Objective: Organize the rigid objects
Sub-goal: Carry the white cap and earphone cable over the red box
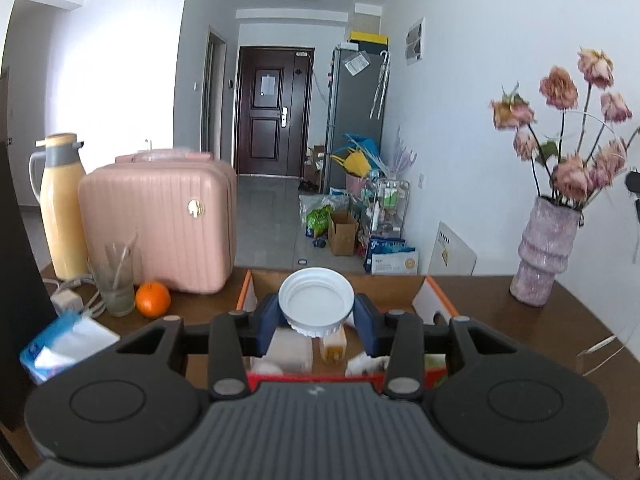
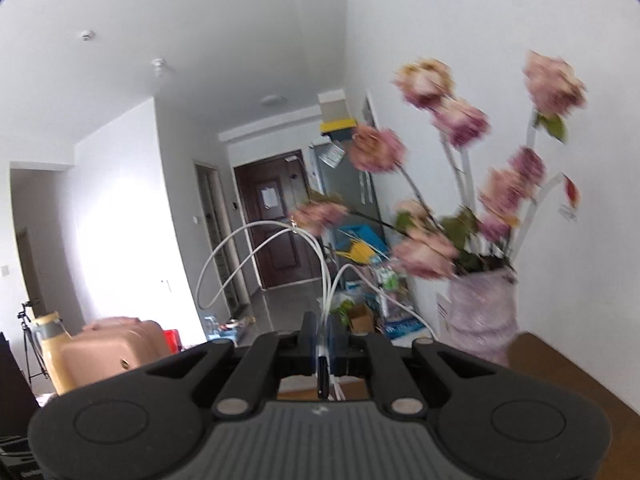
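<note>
- Directly under the left gripper [image 1: 316,312], jaws clamped on a white lid [image 1: 316,304], sits the open cardboard box [image 1: 424,300] on the worktop.
- Right gripper [image 2: 325,350], jaws pinched on a white cable [image 2: 256,248], is up by the flower vase [image 2: 480,320].

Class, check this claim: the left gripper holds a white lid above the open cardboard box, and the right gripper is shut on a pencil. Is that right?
Not quite. The right gripper is shut on a looped white cable, not a pencil, as the right wrist view shows. The left gripper does hold the white lid above the cardboard box.
</note>
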A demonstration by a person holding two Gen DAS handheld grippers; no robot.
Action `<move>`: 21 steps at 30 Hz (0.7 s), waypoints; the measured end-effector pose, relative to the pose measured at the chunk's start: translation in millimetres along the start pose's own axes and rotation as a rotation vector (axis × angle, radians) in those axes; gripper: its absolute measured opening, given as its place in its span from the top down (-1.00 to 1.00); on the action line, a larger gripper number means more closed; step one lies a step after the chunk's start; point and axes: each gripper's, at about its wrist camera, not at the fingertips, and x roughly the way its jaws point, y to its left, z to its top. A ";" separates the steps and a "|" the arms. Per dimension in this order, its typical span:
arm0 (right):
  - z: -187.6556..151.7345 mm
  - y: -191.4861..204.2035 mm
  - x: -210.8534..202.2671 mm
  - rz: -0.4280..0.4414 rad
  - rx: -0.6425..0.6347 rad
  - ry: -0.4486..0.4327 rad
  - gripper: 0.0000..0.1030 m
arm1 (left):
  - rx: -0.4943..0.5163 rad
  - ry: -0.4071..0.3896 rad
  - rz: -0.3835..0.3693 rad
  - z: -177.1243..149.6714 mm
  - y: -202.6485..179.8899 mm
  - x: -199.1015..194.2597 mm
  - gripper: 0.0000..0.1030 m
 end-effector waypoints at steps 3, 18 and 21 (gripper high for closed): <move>14.4 27.0 8.2 0.023 -0.019 -0.013 0.90 | 0.006 -0.008 0.013 18.7 0.2 1.6 0.18; 85.7 136.2 102.3 0.110 -0.044 -0.045 0.90 | -0.010 -0.003 0.075 93.3 13.0 52.8 0.18; 60.6 142.8 138.6 0.125 -0.047 0.007 0.90 | -0.018 0.025 0.078 87.4 15.1 82.3 0.18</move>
